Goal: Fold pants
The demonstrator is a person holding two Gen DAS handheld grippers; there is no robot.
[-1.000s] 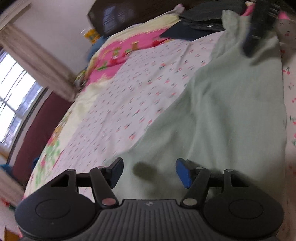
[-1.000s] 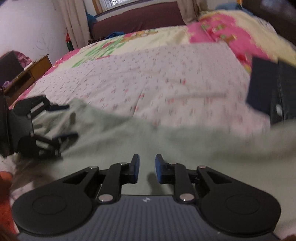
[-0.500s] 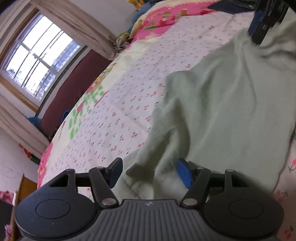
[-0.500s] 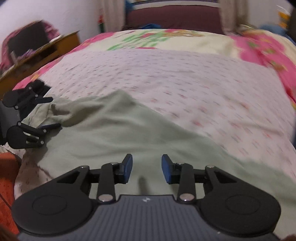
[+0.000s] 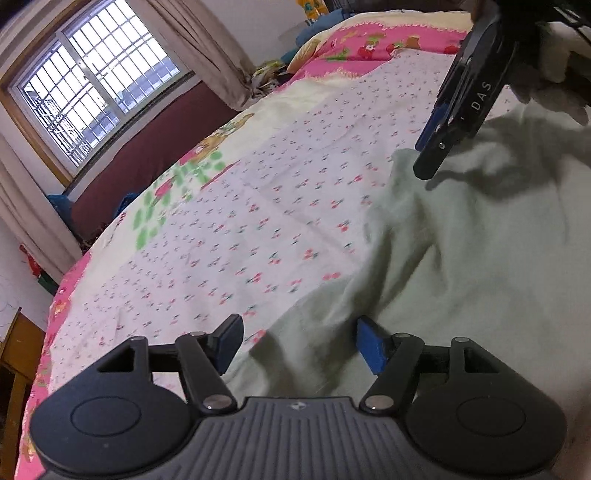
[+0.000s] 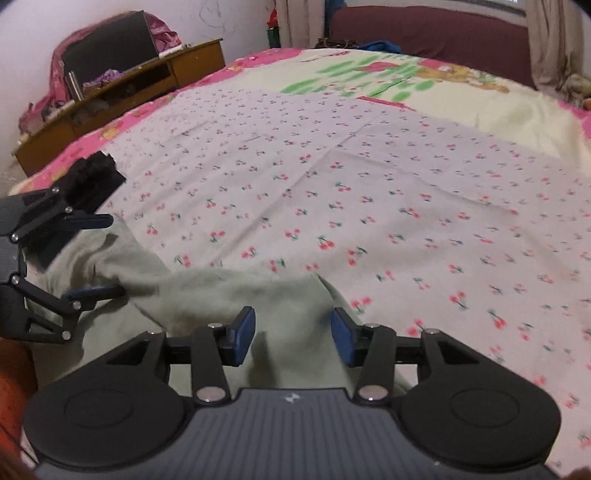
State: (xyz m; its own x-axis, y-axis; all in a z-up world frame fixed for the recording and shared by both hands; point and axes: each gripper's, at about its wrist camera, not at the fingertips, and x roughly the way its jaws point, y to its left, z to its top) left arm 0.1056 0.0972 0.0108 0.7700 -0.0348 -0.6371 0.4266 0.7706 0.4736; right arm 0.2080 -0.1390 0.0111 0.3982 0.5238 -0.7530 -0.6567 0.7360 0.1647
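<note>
The pale green pants (image 5: 461, 258) lie spread on the bed, on the near part of the cherry-print sheet (image 5: 258, 206), with their far edge rumpled into a soft ridge. That placement makes sense for folding: the flat mattress gives the cloth a broad surface, and most of the sheet beyond the garment is free to receive a fold.

The left gripper (image 5: 299, 345) sits low over one end of the pants, jaws spread wide with a raised wrinkle of fabric between the blue pads (image 5: 371, 349) but not pinched (the cloth looks slack, with no pull lines running to the fingers). The right gripper (image 6: 293, 332) is likewise parted over another edge of the garment, where a small peak of cloth rises just ahead of it; nothing is clamped there either. In the left wrist view it hangs above the far corner of the pants.

Two tools at separate edges suggests the aim is to take both corners together, so the fold comes over evenly instead of dragging one side.

Around the bed stand a barred window (image 5: 96, 96) with curtains (image 5: 207, 48), a dark red sofa (image 6: 424, 26) under it, and a wooden cabinet (image 6: 122, 92) carrying clutter.
</note>
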